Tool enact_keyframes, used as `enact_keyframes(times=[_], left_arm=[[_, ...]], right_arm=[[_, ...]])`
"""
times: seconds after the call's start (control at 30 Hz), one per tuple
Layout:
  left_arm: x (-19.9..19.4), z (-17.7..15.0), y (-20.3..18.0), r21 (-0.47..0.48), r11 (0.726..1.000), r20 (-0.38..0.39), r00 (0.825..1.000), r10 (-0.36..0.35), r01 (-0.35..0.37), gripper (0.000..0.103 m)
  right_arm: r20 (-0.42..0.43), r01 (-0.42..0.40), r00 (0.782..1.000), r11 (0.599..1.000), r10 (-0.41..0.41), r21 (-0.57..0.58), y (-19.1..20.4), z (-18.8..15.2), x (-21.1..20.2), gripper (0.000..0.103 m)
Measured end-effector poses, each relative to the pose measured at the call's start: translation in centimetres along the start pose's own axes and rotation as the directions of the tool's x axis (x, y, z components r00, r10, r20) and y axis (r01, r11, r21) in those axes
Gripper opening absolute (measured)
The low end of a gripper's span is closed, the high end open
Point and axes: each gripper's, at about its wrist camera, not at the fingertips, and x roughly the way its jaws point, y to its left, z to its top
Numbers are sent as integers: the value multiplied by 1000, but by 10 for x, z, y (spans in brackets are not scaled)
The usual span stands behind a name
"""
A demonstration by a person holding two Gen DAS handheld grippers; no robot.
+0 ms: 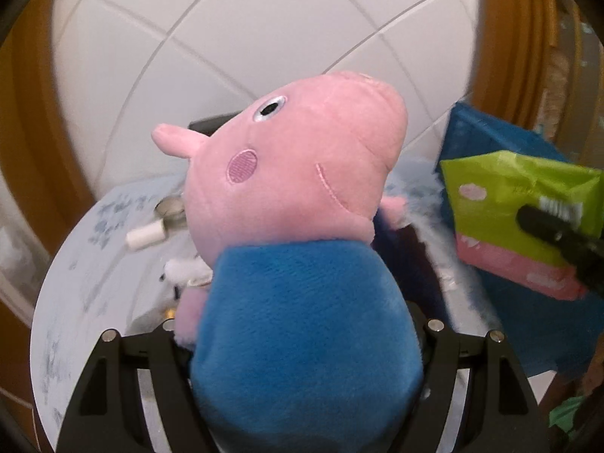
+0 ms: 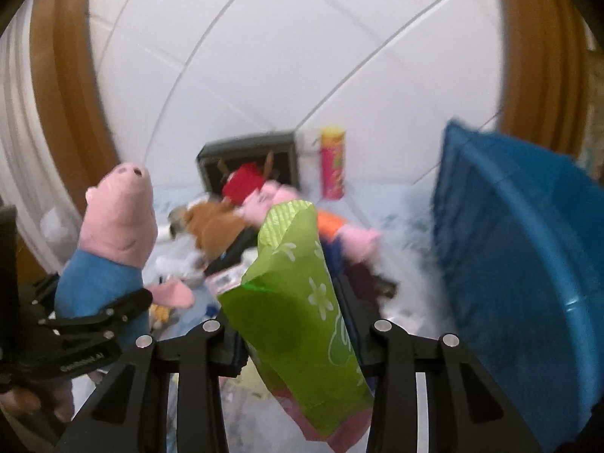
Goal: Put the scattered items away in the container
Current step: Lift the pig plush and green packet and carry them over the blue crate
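Observation:
A pig plush [image 1: 302, 188] with a pink head and a blue body fills the left wrist view, and my left gripper [image 1: 302, 324] is shut on its blue body. The right wrist view shows the same plush [image 2: 113, 234] at the left, held upright above the table. My right gripper [image 2: 298, 336] is shut on a green and pink soft packet [image 2: 302, 302], which sticks up between its fingers. That packet [image 1: 502, 196] also shows at the right of the left wrist view. The blue plastic container [image 2: 509, 245] stands at the right, close beside the packet.
A round table [image 1: 75, 264] with a pale blue patterned cloth lies below. On it are a pile of plush toys [image 2: 264, 192], a brown plush [image 2: 215, 226], a tall snack can [image 2: 333, 162], a dark box [image 2: 249, 158] and a small white bottle [image 1: 145, 236]. A white tiled wall rises behind.

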Motion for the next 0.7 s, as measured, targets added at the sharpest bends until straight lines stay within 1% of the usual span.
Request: enact_keyframes(times=[0.03, 0.13, 0.23, 0.3, 0.4, 0.43, 0.47, 0.53, 0.57, 0.63, 0.67, 0.7], left_arm=[[-4, 6, -8, 8, 1000, 14, 1000, -14, 14, 75], [-19, 32, -49, 50, 996, 59, 996, -73, 70, 75], [-33, 57, -100, 90, 988, 104, 985, -137, 127, 75], [-38, 70, -135, 112, 980, 115, 978, -175, 162, 75], [-46, 89, -202, 138, 967, 133, 964, -231, 213, 75], [-50, 95, -223, 146, 963, 138, 960, -245, 226, 75], [-55, 103, -248, 149, 958, 146, 953, -266, 245, 75], [-61, 115, -291, 159, 951, 151, 945, -289, 266, 75], [-64, 121, -319, 170, 946, 145, 942, -301, 276, 75], [-63, 126, -365, 188, 939, 119, 942, -312, 288, 75], [-61, 128, -388, 199, 936, 103, 943, -315, 291, 76], [-58, 126, -404, 205, 936, 87, 948, -308, 285, 77]], right_arm=[[22, 14, 1000, 1000, -15, 5, -6, 5, -11, 38], [98, 69, 993, 997, -72, 33, -33, 20, -49, 37], [170, 121, 977, 990, -131, 70, -69, 32, -88, 37], [203, 158, 964, 983, -174, 92, -99, 36, -112, 37], [219, 195, 952, 974, -216, 111, -145, 35, -135, 36], [223, 207, 948, 971, -229, 118, -162, 34, -142, 34], [226, 209, 946, 970, -233, 123, -180, 34, -148, 32], [231, 215, 943, 967, -241, 135, -216, 34, -159, 32], [223, 227, 941, 964, -254, 139, -240, 36, -159, 32], [203, 238, 942, 957, -269, 163, -275, 36, -160, 32], [187, 235, 945, 954, -269, 185, -301, 34, -159, 32], [175, 230, 949, 954, -264, 192, -318, 31, -160, 32]])
